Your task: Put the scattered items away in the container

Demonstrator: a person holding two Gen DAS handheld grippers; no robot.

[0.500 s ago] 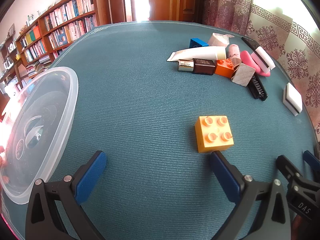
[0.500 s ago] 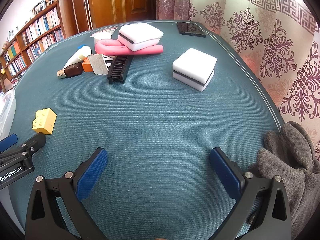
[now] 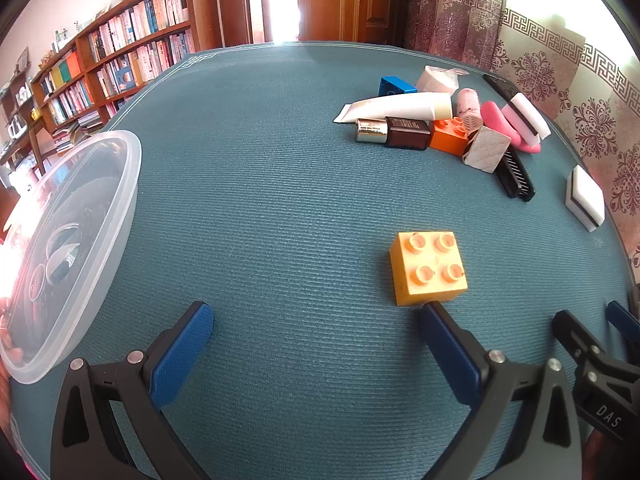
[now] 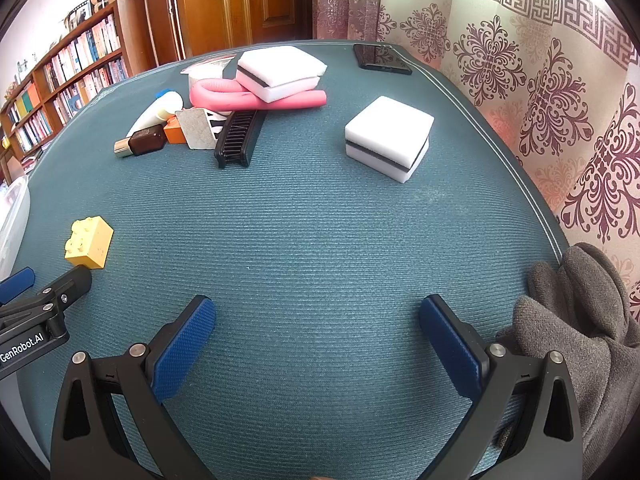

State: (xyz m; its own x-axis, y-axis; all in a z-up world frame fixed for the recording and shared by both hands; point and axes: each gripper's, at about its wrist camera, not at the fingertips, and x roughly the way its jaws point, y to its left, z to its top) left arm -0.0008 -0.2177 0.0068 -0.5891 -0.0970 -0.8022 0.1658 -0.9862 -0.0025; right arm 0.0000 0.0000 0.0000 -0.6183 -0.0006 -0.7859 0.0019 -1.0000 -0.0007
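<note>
Claws (image 3: 316,322) (image 4: 318,316) agape, seemingly low over cloth (image 4: 320,240)

GenRobot.AI: white lettering on the black body of the left gripper (image 4: 24,280), seen at 8 o'clock in the right wrist view.
DAS: white letters on the black body of the right gripper (image 3: 624,320), at 4 o'clock in the left wrist view.
Book spines on the shelves: too small to read.

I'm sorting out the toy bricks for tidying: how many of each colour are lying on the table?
Yellow brick: 1
Orange brick: 1
Blue brick: 1
Total: 3
</note>
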